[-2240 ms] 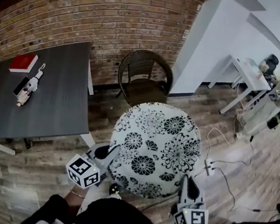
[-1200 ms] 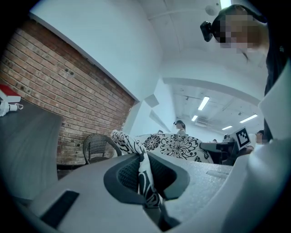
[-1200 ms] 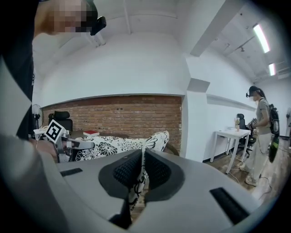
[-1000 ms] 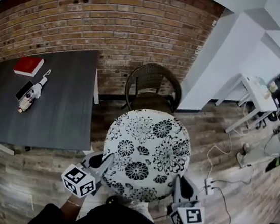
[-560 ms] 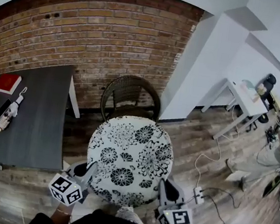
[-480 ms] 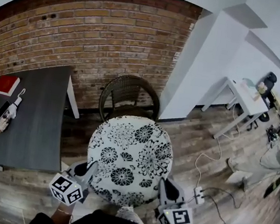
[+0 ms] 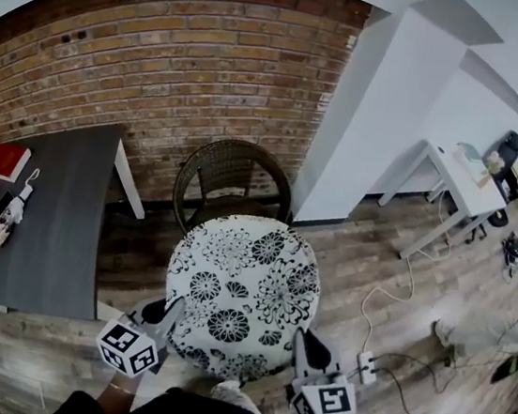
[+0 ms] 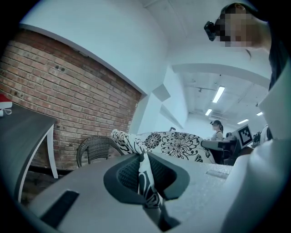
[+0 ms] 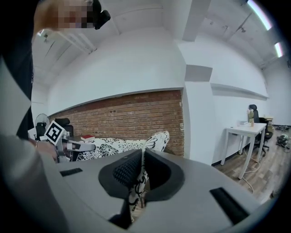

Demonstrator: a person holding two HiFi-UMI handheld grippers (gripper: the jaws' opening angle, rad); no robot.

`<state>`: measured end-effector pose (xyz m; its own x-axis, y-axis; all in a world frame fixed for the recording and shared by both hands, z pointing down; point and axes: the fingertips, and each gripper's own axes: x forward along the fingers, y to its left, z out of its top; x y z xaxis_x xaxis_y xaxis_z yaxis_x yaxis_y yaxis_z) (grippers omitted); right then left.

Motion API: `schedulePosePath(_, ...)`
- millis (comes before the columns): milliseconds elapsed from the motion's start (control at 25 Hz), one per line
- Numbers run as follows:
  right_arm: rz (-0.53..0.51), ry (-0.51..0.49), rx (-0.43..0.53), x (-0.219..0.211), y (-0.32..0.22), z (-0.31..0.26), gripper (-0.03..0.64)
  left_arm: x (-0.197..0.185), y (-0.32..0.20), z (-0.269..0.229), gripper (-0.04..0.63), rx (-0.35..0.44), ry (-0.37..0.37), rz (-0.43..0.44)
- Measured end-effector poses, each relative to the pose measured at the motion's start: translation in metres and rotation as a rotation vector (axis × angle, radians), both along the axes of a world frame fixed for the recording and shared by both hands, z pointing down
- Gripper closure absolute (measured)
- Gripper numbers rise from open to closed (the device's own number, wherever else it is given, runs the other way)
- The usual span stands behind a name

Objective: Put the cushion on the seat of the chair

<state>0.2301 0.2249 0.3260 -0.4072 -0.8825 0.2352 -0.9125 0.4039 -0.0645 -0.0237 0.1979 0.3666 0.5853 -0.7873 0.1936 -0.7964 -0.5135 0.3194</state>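
Observation:
A round white cushion (image 7: 243,294) with black flowers is held flat in the air between my two grippers. My left gripper (image 7: 169,314) is shut on its near left rim, and the fabric (image 8: 144,175) is pinched between the jaws. At the near right rim my right gripper (image 7: 303,346) is shut too, with the cushion's edge (image 9: 137,186) between its pads. The brown wicker chair (image 7: 231,181) stands by the brick wall just beyond the cushion. The cushion's far edge hides most of the seat. In the left gripper view the chair (image 8: 96,149) shows low at the left.
A dark table (image 7: 35,219) with a red book (image 7: 6,161) and a small white device (image 7: 6,213) stands at the left. A white desk (image 7: 457,175) is at the right. A power strip and cables (image 7: 381,359) lie on the wooden floor. A white pillar (image 7: 366,111) rises right of the chair.
Both grippers have carried the cushion closer to the chair. Its far edge now overlaps the seat, and the table has slid further left in the head view.

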Motion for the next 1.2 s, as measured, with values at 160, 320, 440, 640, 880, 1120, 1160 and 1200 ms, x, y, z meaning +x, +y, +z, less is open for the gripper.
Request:
schedulePosePath(160,-0.029,-0.052,0.018,0.016,-0.008,0.005,0.597,0.017,-0.006,0.003,0.581,-0.010,-0.022,-0.013)
schedulePosePath(320,-0.039,-0.082,0.036,0.032,-0.022,0.007,0.597,0.034,-0.016,0.004,0.581,-0.018,-0.029,-0.032)
schedulePosePath(440,-0.048,-0.087,0.029,0.047,-0.024,0.014,0.597,0.047,-0.016,0.006,0.581,-0.018,-0.056,-0.042)
schedulePosePath(640,-0.061,-0.102,0.032,0.065,-0.039,0.018,0.597,0.063,-0.027,0.002,0.581,-0.005,-0.093,-0.061)
schedulePosePath(880,-0.069,-0.118,0.018,0.084,-0.053,0.021,0.597,0.081,-0.038,0.007,0.581,-0.032,-0.102,-0.073)
schedulePosePath(1120,-0.069,-0.099,0.018,0.096,-0.062,0.032,0.598,0.090,-0.048,0.018,0.581,-0.029,-0.094,-0.093)
schedulePosePath(1160,-0.068,-0.092,0.010,0.098,-0.063,0.033,0.597,0.091,-0.048,0.021,0.581,-0.034,-0.089,-0.095)
schedulePosePath(1200,-0.066,-0.088,0.002,0.098,-0.065,0.034,0.598,0.091,-0.048,0.024,0.581,-0.039,-0.088,-0.096)
